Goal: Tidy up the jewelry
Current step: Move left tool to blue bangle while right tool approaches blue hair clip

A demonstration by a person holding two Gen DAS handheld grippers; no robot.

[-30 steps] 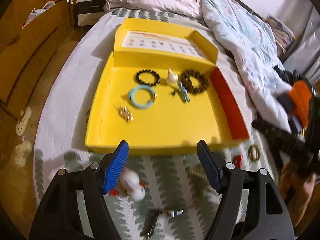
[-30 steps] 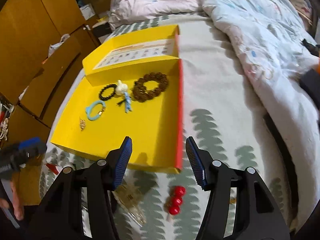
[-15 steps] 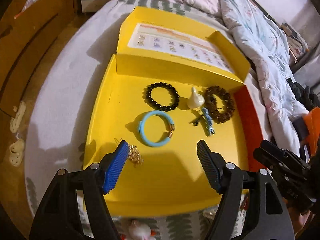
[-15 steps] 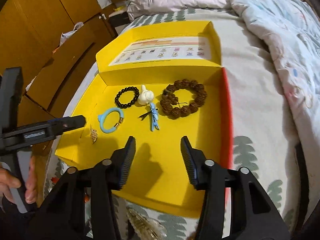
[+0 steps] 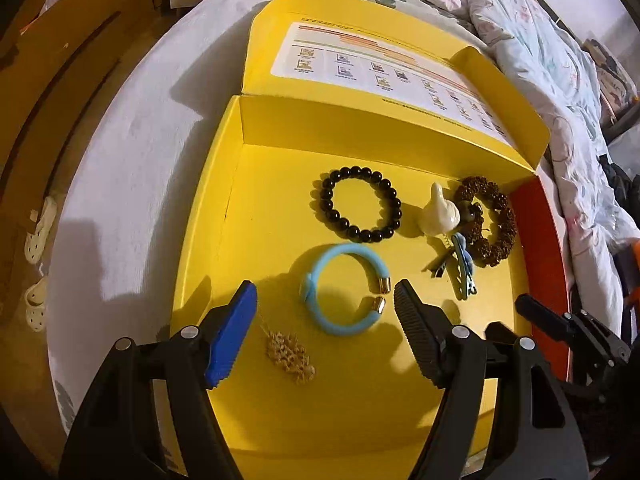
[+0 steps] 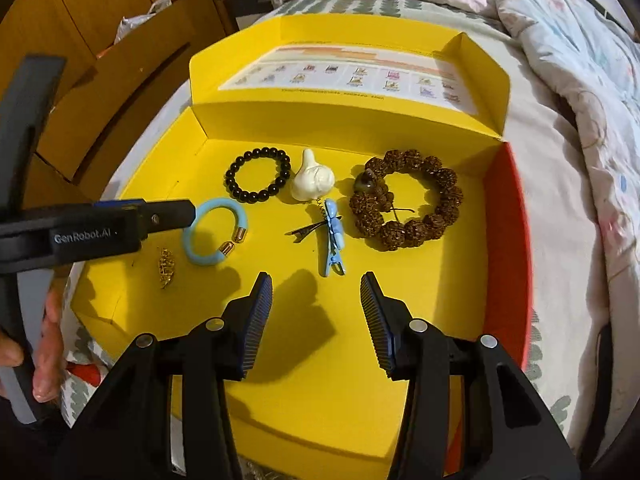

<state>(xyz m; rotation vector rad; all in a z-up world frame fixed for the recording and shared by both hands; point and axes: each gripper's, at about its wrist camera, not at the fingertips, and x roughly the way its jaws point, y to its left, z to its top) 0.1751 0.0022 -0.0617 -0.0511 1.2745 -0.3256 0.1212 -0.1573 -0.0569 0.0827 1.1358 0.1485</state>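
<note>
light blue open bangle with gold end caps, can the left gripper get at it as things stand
Probably yes: the left gripper is open with the light blue open bangle with gold end caps lying just ahead, nothing between.

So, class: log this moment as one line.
task: organize jewelry | left claw: open, empty | right claw: open, empty | both over tray

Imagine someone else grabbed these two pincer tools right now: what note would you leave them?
Left gripper: open, empty, over the blue bangle.
Right gripper: open, empty, just short of the blue hair clip.
In the yellow box: black bead bracelet, white figurine, brown bead bracelet, gold piece, bangle and clip.
Done: six pieces lie in the box.
Left: nothing is gripped yet; whether more jewelry waits outside the box isn't visible.
</note>
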